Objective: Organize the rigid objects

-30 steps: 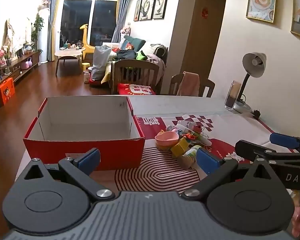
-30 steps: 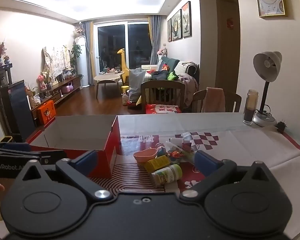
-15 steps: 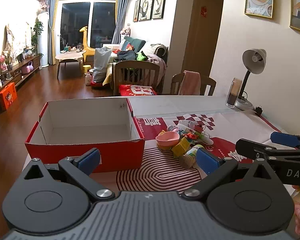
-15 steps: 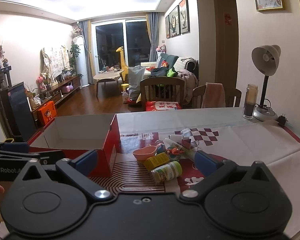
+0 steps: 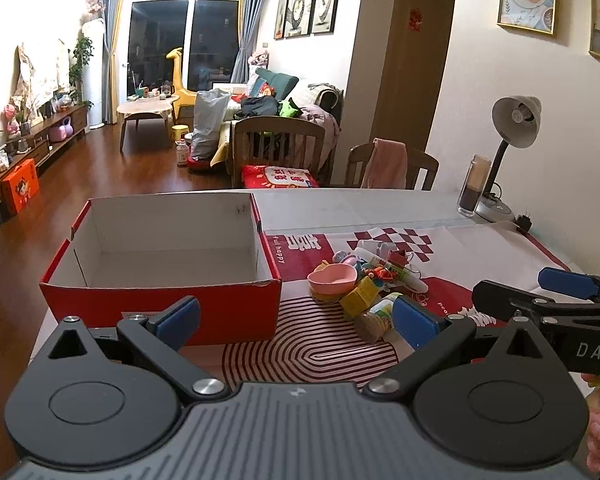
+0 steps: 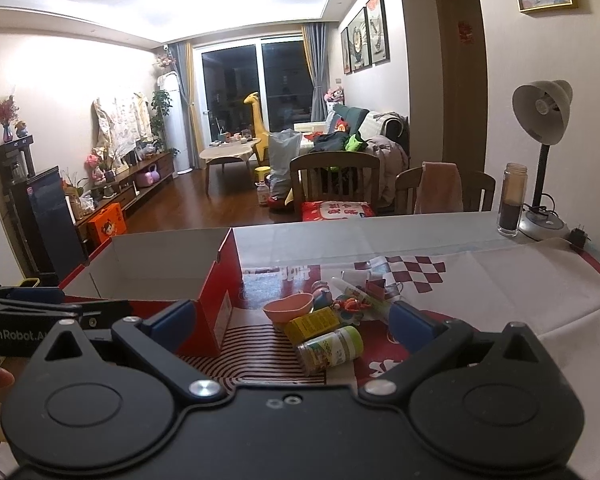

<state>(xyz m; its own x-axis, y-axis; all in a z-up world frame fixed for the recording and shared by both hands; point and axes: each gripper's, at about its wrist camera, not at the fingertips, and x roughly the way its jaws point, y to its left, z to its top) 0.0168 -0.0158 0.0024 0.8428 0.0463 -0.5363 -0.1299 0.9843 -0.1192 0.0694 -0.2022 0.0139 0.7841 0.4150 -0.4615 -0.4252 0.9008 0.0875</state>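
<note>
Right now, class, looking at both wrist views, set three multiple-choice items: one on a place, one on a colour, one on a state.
1. The small jar lies where?
A. inside the box
B. on the table mat, nearest the right hand-held gripper
C. beside the lamp

2. The bowl is which colour?
A. pink
B. blue
C. black

3. The red cardboard box is:
A. lidded
B. full
C. open and empty

Answers: 1 B, it lies on its side on the mat; 2 A, pink rim shows; 3 C, bare white inside.
</note>
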